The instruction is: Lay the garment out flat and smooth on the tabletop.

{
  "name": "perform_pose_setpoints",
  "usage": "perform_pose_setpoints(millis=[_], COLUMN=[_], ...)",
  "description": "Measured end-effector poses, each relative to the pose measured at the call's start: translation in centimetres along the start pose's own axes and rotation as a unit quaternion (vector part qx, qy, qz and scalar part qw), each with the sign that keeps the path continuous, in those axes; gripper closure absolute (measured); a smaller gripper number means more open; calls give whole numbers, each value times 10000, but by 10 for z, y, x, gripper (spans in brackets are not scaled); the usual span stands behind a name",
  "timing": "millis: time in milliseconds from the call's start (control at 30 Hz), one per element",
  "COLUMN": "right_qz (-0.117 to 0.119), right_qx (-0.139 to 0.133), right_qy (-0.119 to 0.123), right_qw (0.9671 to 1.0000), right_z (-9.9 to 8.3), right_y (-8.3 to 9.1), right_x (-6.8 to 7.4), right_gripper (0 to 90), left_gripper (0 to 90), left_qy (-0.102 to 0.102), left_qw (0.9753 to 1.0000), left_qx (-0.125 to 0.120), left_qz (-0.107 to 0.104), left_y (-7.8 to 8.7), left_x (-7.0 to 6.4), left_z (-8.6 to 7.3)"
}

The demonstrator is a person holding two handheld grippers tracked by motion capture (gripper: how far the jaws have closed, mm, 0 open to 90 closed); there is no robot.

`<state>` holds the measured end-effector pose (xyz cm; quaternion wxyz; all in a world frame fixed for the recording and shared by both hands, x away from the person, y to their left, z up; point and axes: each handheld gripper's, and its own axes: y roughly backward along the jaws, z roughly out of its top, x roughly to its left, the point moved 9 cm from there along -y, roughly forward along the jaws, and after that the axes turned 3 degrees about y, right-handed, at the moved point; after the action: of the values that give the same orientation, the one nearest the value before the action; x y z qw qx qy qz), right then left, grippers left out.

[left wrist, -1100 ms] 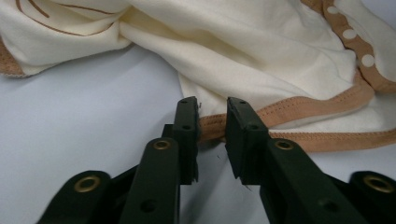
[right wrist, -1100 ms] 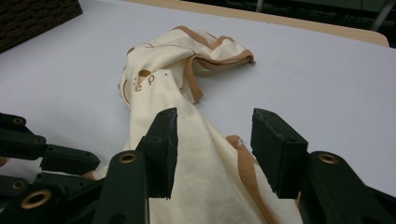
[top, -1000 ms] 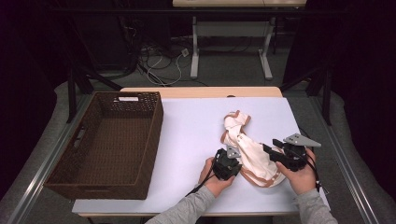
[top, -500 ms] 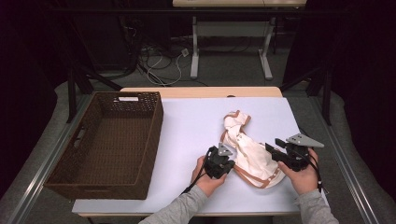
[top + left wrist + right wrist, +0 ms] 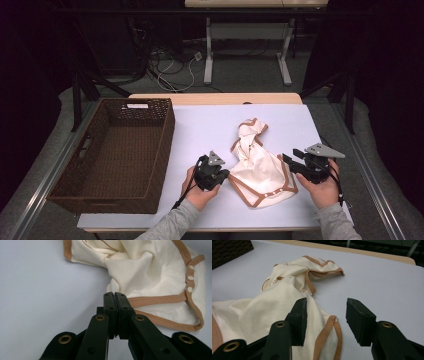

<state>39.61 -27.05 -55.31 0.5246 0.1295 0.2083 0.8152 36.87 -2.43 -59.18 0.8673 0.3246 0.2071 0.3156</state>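
A cream garment with brown trim and snap buttons lies crumpled on the white table, right of centre. My left gripper is at its left corner. In the left gripper view the jaws are pressed together, and the garment's trim runs in under their tip. My right gripper is at the garment's right edge. It stands open low over the brown-trimmed hem, with one jaw above the garment and the other above bare table.
A dark brown wicker basket takes up the left side of the table, and its corner shows in the right gripper view. Bare table surface lies between the basket and the garment and beyond the garment. Desk legs and cables stand on the floor behind.
My left gripper has moved left, away from the middle of the garment, and the garment's left corner has stretched out with it. The right gripper has barely moved.
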Motion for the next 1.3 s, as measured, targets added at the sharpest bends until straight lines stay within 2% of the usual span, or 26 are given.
perform_pose_setpoints(millis=[233, 467, 533, 667, 733, 767, 1000, 1133, 1300], right_qz=[38, 46, 10, 18, 24, 51, 30, 133, 358], right_qx=[181, 457, 562, 689, 768, 832, 1180, 1133, 1154], right_qy=[22, 93, 142, 49, -10, -63, 24, 2, -38], right_qw=[9998, 9989, 9983, 9976, 9970, 9965, 9930, 9935, 9927], right_z=[-5, -12, -15, -20, -23, -25, -41, -43, -43], right_y=[-13, -30, -34, -43, -49, -52, -63, -63, -62], right_x=[4, 7, 6, 3, 3, 3, 4, 8, 16], right_gripper=[536, 562, 570, 579, 580, 579, 588, 681, 869], left_gripper=[886, 885, 885, 885, 885, 885, 885, 885, 885], left_qy=[178, 464, 446, 529, 484, 542, 613, 619, 618], left_qw=[9997, 9986, 9984, 9977, 9977, 9973, 9966, 9964, 9963], left_qx=[-35, -36, -39, -101, -69, -89, -54, -33, 22], left_qz=[137, 263, 336, 409, 478, 482, 546, 571, 601], left_y=[12, 19, 22, 26, 28, 28, 29, 30, 30], left_x=[21, 41, 46, 52, 56, 57, 64, 66, 69], left_z=[-6, -14, -15, -15, -16, -17, -21, -23, -26])
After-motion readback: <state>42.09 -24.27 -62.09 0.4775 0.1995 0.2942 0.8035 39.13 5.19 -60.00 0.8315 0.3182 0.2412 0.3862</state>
